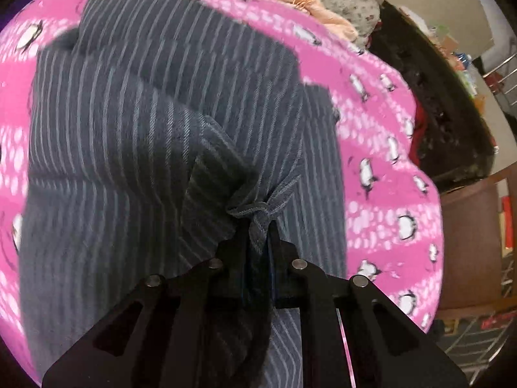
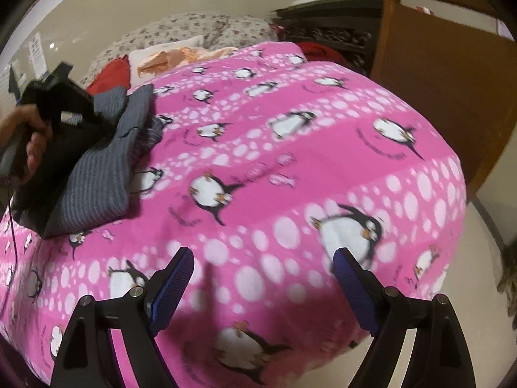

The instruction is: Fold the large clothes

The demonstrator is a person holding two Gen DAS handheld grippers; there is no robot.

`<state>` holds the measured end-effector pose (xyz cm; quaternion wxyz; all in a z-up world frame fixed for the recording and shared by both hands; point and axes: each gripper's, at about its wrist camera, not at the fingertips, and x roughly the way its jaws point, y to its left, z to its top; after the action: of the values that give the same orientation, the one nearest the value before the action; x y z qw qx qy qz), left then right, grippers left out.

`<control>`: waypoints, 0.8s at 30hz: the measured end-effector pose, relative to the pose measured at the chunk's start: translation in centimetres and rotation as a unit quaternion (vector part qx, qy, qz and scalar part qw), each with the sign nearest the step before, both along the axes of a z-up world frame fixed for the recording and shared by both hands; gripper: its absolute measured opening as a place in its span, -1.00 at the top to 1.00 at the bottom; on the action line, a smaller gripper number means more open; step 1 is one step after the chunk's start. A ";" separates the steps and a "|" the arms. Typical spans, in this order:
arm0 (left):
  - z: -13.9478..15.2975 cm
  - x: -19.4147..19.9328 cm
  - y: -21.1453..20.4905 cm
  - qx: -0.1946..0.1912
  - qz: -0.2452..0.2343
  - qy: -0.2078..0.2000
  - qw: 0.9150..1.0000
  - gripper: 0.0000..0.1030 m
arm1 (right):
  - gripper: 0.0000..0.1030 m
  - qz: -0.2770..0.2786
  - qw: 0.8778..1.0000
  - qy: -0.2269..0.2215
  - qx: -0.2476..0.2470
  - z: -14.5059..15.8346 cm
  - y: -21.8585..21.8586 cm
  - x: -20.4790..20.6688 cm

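With its jaws clenched on a bunched hem, the left gripper [image 1: 258, 226] holds the dark grey-blue striped woven garment [image 1: 135, 135], which fills the centre and left of the left wrist view, spread over the pink fleece blanket with penguin print [image 1: 387, 168]. Pinching at the edge likely lets the cloth be dragged across for a fold. In the right wrist view the garment [image 2: 97, 177] sits at the left edge, partly lifted by a hand [image 2: 29, 142]. Right gripper [image 2: 261, 265] hangs released, blue pads [image 2: 174, 278] wide apart over bare blanket, well apart from the garment, probably waiting to take another corner.
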<state>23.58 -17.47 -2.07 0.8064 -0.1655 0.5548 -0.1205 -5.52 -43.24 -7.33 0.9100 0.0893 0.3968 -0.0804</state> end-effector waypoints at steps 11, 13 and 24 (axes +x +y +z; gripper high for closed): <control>7.8 -5.1 -2.0 -0.187 -0.094 -0.072 0.975 0.02 | -0.67 -0.006 0.999 -0.008 -0.034 1.9 0.7 -2.2; 10.8 -5.8 0.5 -0.184 -0.101 -0.115 0.971 0.01 | -0.67 -0.002 0.999 -0.015 -0.041 2.5 1.2 -2.2; 1.9 -8.6 17.7 0.083 0.007 -0.093 0.992 0.00 | -0.67 0.081 0.993 -0.087 -0.003 8.0 5.6 1.4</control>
<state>15.01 0.27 -0.19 0.8662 -0.0896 0.4844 -0.0835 -4.11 -37.59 0.71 0.9449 0.0604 0.3217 0.0008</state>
